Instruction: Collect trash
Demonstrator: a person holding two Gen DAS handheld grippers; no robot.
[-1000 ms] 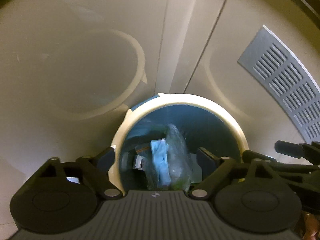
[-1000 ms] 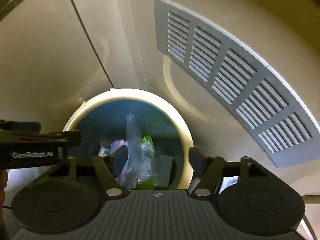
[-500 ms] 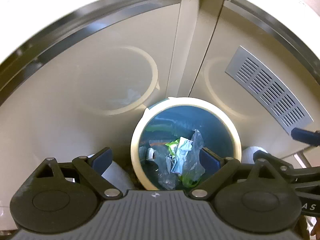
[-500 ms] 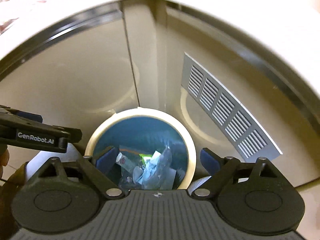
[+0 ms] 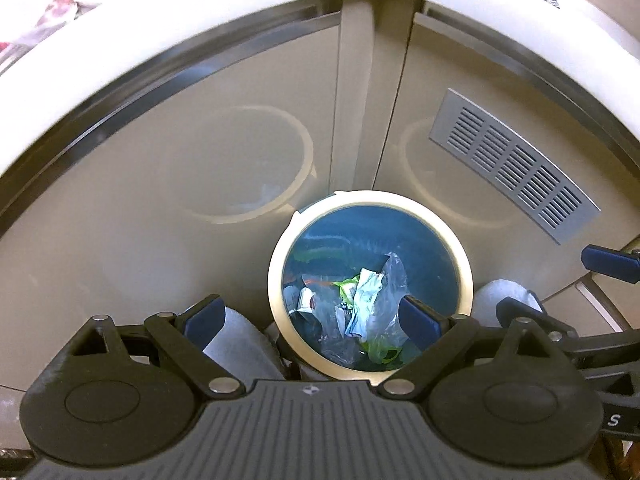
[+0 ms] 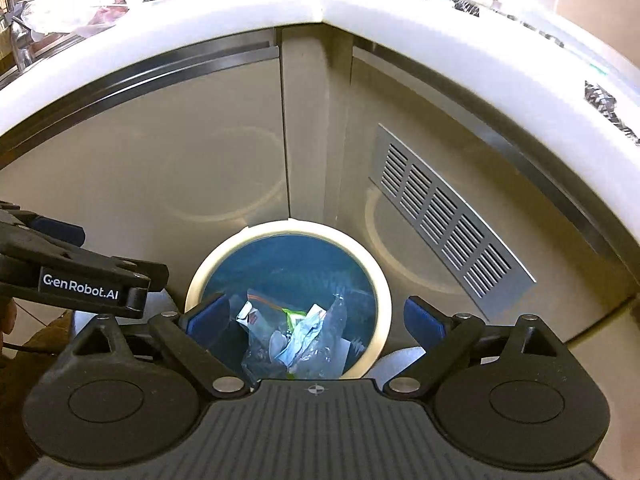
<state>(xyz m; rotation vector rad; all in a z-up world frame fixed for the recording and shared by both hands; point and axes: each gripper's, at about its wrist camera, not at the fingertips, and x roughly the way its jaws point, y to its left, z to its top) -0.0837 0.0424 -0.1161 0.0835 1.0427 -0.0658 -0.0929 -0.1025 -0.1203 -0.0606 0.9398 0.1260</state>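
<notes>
light: warm, dim, yellow cast | edges: strong fisheye curve | blur: slight at top | glare: none

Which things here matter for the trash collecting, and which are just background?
Job:
- round bin with blue liner
- crumpled wrappers and clear plastic inside it
- left claw, open, empty
- right claw, jaws just opened, nothing between them

Background:
- grey vent grille
- cabinet panels
- white countertop with clutter

You're facing a corner of glossy beige cabinet doors [image 6: 140,168] under a white desk [image 6: 320,4]; grey vent grille [image 6: 448,216] on the right door.
</notes>
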